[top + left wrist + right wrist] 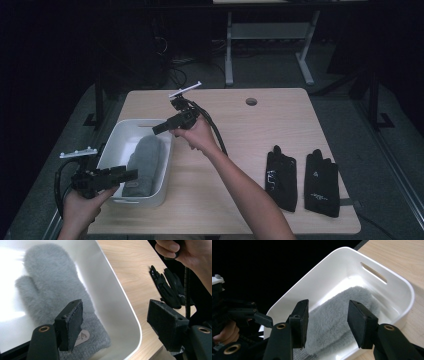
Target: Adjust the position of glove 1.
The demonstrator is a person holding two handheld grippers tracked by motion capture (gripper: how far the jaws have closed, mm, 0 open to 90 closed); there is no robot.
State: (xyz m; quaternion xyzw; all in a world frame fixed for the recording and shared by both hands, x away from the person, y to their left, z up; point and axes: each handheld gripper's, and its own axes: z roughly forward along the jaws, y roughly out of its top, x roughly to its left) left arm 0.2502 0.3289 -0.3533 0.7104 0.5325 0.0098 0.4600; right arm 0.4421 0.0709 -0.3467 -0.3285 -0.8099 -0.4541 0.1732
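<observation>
One grey mitten (143, 165) lying flat in white tub (111, 150), likely soft, light, squashy; best pinched at knitted cuff. Left tongs (131, 174) spread wide over tub rim, empty. Right tongs (156, 129) parted above tub, holding nothing.

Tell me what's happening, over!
Left gripper and right gripper open, both empty. Grey mitten lies in white bin. Black gloves wait aside.
</observation>
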